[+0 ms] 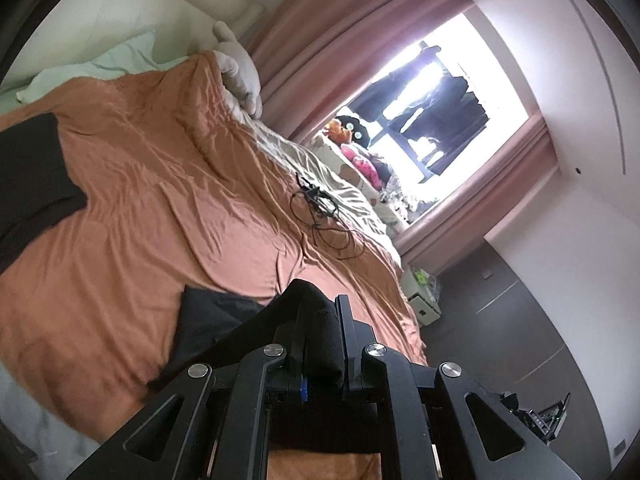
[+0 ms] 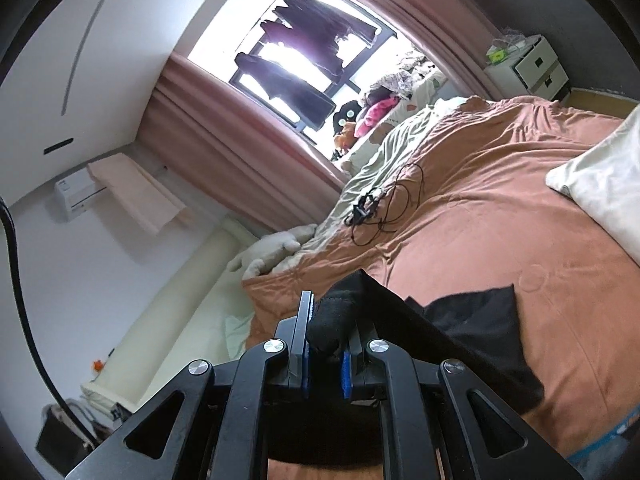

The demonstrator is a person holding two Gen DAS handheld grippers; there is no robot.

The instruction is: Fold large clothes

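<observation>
A black garment (image 1: 208, 320) lies partly on the orange bedspread (image 1: 160, 184). My left gripper (image 1: 320, 312) is shut on a bunched edge of it, and the cloth runs taut down to the left. Another black part (image 1: 36, 184) of cloth lies at the left edge of the left wrist view. In the right wrist view my right gripper (image 2: 332, 316) is shut on another bunched edge of the black garment (image 2: 476, 328), which stretches down to the right over the bedspread (image 2: 500, 208). Both grippers hold the cloth lifted above the bed.
A tangled black cable (image 1: 320, 208) lies on the bed near the far side; the same cable (image 2: 380, 208) shows in the right wrist view. A cream pillow (image 2: 604, 192), a plush toy (image 1: 240, 72), pink curtains (image 1: 320, 40), a window and a white bedside drawer unit (image 2: 536, 64) surround the bed.
</observation>
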